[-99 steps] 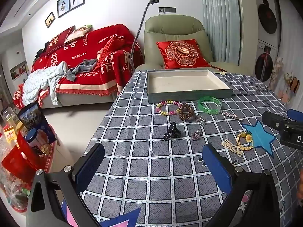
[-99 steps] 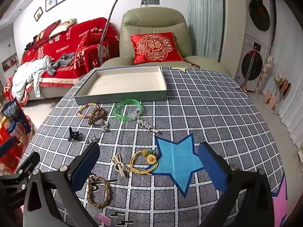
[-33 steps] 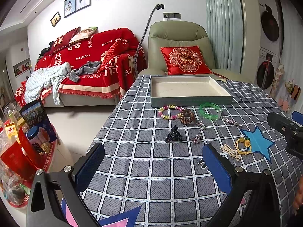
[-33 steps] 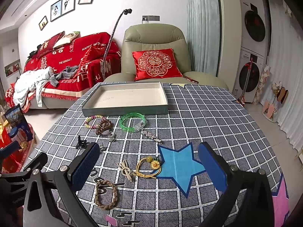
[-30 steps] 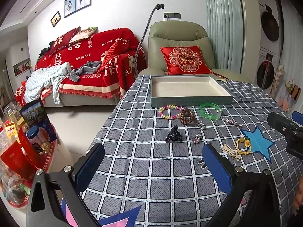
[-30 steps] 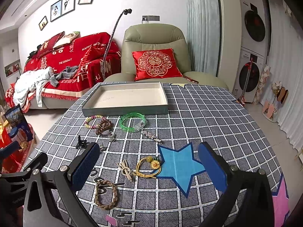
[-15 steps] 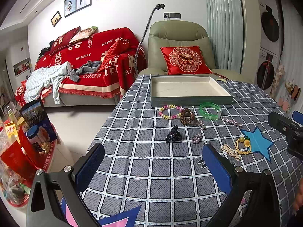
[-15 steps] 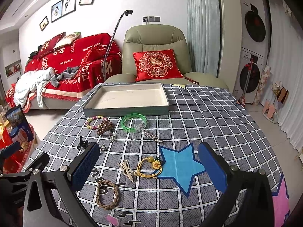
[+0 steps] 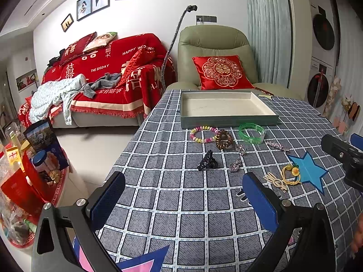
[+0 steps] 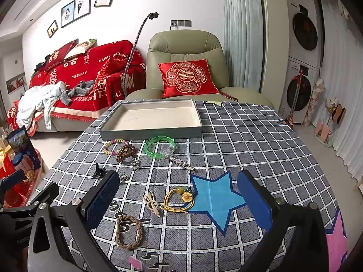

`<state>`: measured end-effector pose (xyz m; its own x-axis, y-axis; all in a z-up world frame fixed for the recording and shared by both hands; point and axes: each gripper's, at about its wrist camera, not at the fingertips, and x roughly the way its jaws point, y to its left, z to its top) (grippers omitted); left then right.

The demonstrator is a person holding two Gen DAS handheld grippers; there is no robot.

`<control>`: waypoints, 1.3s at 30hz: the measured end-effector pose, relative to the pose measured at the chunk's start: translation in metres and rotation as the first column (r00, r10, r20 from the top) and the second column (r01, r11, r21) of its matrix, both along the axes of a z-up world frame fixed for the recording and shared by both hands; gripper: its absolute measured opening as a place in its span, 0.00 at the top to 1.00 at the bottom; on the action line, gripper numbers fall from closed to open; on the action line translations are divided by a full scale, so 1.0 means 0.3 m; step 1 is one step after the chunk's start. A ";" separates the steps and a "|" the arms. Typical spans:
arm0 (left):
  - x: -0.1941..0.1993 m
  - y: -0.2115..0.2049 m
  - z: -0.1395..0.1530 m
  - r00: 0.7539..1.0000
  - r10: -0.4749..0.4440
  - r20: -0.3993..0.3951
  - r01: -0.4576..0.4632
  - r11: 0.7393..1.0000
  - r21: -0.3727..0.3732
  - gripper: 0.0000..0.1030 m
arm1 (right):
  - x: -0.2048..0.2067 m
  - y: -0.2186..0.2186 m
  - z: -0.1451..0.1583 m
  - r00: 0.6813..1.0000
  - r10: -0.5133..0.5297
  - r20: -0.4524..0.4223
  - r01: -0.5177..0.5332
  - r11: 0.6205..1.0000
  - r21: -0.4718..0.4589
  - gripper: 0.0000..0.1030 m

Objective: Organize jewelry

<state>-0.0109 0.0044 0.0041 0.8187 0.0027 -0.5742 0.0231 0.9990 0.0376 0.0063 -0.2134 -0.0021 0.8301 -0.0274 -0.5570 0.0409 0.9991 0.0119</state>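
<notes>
An empty grey tray (image 9: pixel 229 120) (image 10: pixel 149 133) with a cream inside stands at the table's far side. In front of it lie a pastel bead bracelet (image 9: pixel 203 134) (image 10: pixel 112 146), a brown coil bracelet (image 9: pixel 224 137) (image 10: pixel 126 152), a green bangle (image 9: pixel 251 130) (image 10: pixel 160 147), a black claw clip (image 9: pixel 207 163) (image 10: pixel 99 172), silver pieces (image 10: pixel 182 163), a yellow sunflower hair tie (image 9: pixel 291 174) (image 10: pixel 179 200), a beige clip (image 10: pixel 151 202) and a braided brown band (image 10: pixel 128 232). My left gripper (image 9: pixel 183 201) hovers open above the near cloth. My right gripper (image 10: pixel 178 201) is open over the hair tie.
The table wears a grey checked cloth with a blue star (image 10: pixel 215 198) and pink stars. A green armchair (image 10: pixel 188 68) with a red cushion stands behind the tray. A red-draped sofa (image 9: pixel 102 72) is at the left, and snack jars (image 9: pixel 43 165) sit low beside the table.
Both grippers have risen and levelled slightly since 3.3 s ago, so more of the room shows. The jewelry and tray have not moved.
</notes>
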 end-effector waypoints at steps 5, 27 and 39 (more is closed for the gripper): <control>0.000 0.000 0.000 1.000 -0.001 -0.001 0.001 1.000 -0.001 0.00 | -0.002 0.004 0.008 1.000 0.000 0.001 0.000 1.000 0.000 0.00; -0.015 -0.004 0.002 1.000 -0.002 0.001 0.002 1.000 -0.003 0.00 | -0.007 0.003 0.007 1.000 0.002 0.000 -0.002 1.000 0.003 0.00; -0.014 -0.004 0.001 1.000 -0.008 -0.014 0.007 1.000 -0.007 0.00 | -0.019 -0.011 -0.004 1.000 -0.009 -0.013 0.010 1.000 0.019 0.00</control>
<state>-0.0152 0.0032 0.0046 0.8108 -0.0075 -0.5853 0.0311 0.9991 0.0303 0.0007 -0.2167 -0.0034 0.8226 -0.0245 -0.5680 0.0508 0.9982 0.0304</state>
